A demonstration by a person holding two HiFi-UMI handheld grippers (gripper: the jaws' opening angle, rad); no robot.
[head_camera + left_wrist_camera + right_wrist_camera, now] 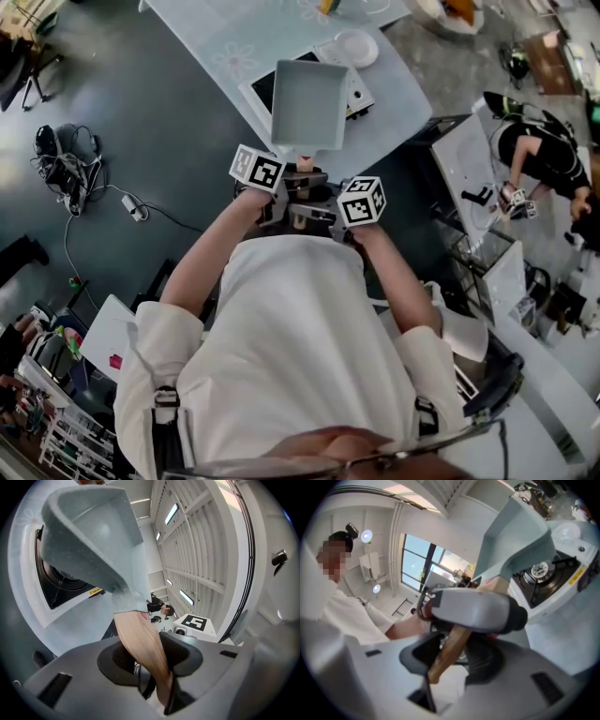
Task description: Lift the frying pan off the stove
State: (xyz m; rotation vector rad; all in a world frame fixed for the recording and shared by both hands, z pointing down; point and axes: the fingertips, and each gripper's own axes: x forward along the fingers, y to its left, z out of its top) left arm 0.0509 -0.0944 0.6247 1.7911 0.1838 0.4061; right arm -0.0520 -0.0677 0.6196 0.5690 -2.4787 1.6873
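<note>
A square grey frying pan (309, 103) hangs tilted in the air above the white stove (354, 92), clear of its burner. Its wooden handle (305, 165) points back toward me. My left gripper (296, 180) is shut on the handle near the pan, and the left gripper view shows the handle (140, 639) running between the pads up to the pan (89, 531). My right gripper (306, 214) is shut on the handle's end. In the right gripper view the handle (450, 651) crosses its jaws behind the left gripper's body (473, 609), with the pan (515, 531) above the burner (541, 571).
The stove (56, 581) stands on a pale glass table (234, 47) beside a white plate (356, 47). Cables and a power strip (66, 169) lie on the floor at left. A person (539, 155) works at another bench on the right.
</note>
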